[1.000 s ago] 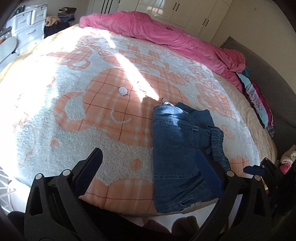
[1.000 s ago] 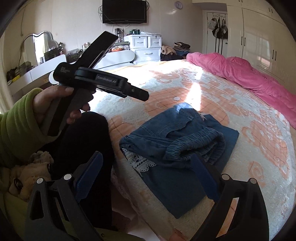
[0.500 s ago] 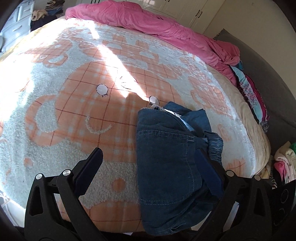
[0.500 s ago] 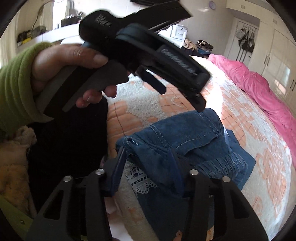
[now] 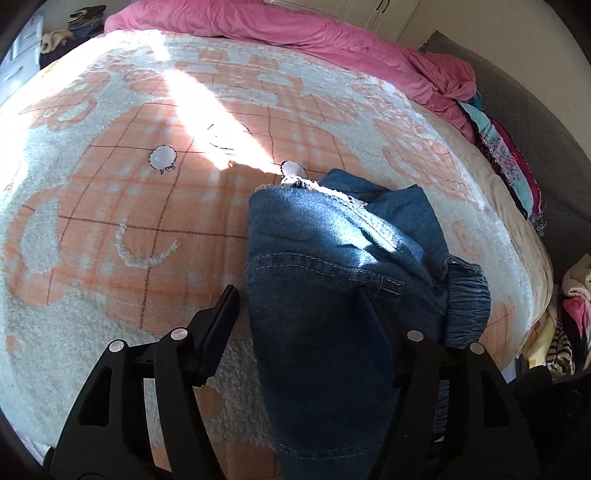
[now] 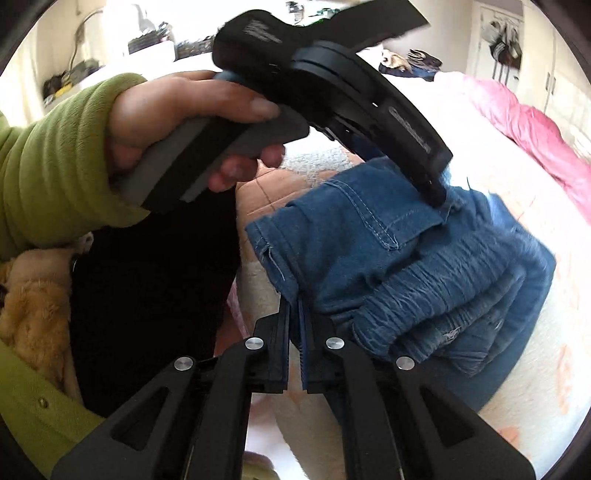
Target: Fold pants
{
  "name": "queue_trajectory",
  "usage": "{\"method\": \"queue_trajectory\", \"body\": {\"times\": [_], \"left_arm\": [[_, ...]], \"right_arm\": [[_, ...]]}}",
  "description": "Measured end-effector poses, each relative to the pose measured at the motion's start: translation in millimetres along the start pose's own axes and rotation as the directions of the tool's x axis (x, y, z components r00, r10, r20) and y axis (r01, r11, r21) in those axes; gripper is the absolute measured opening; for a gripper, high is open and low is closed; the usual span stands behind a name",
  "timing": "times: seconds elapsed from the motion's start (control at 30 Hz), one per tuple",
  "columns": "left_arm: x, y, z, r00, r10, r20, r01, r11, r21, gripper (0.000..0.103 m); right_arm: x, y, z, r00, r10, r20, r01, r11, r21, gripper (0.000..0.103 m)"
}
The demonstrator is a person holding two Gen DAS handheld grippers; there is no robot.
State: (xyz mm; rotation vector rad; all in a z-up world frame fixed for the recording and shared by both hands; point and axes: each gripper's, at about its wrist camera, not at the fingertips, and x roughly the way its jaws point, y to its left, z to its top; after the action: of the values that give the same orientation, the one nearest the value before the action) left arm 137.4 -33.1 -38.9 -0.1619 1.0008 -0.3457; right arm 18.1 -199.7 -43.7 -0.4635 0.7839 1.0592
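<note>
Blue denim pants (image 5: 332,280) lie partly folded near the front edge of the bed, with the gathered waistband (image 5: 467,306) at the right and white lace trim at the far end. My left gripper (image 5: 299,295) is open, its fingers straddling the near part of the pants; one finger rests on the denim. In the right wrist view my right gripper (image 6: 293,306) is shut on the near hem corner of the pants (image 6: 354,243). The left gripper's body, held by a hand in a green sleeve (image 6: 66,158), hangs over the pants, its tip touching the denim.
The bed carries an orange and white fuzzy blanket (image 5: 129,206). A pink duvet (image 5: 295,33) lies along its far side, with a pile of colourful clothes (image 5: 509,158) at the right edge. A tan plush toy (image 6: 33,291) sits at the person's lap.
My right gripper has closed from wide open onto the pants' near corner. My left gripper has moved in lower over the pants and narrowed its opening.
</note>
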Motion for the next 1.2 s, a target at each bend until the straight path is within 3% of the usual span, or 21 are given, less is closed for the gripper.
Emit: {"method": "queue_trajectory", "body": {"times": [0.1,0.23,0.4,0.47,0.6,0.8,1.2], "left_arm": [[-2,-2,-1,1.0,0.024,0.015,-0.024,1.0,0.013,0.063],[-9,-7,-3,0.998,0.04,0.038,-0.041,0.999,0.03,0.065],[-22,-14,-6,0.996,0.056,0.065,-0.059,0.997,0.053,0.074],[-26,-17,-7,0.996,0.052,0.072,-0.056,0.997,0.052,0.076],[-35,-20,-10,0.995,0.039,0.091,-0.042,0.999,0.033,0.082],[-48,-26,-13,0.993,0.045,0.112,-0.05,0.998,0.04,0.085],[-82,-32,-20,0.983,0.063,0.173,-0.071,0.997,0.041,0.092]], "right_arm": [[-4,-6,0,1.0,0.001,0.008,-0.001,0.999,0.033,0.004],[-16,1,-1,1.0,-0.008,0.022,0.007,0.998,0.057,0.013],[-23,10,6,0.998,-0.018,0.052,0.013,0.996,0.083,0.024],[-27,14,6,0.998,-0.021,0.059,0.017,0.997,0.076,0.031],[-36,20,8,0.997,-0.038,0.066,0.033,0.997,0.069,0.033],[-47,26,10,0.994,-0.055,0.092,0.048,0.996,0.074,0.038],[-72,25,12,0.978,-0.107,0.177,0.086,0.989,0.123,0.057]]}}
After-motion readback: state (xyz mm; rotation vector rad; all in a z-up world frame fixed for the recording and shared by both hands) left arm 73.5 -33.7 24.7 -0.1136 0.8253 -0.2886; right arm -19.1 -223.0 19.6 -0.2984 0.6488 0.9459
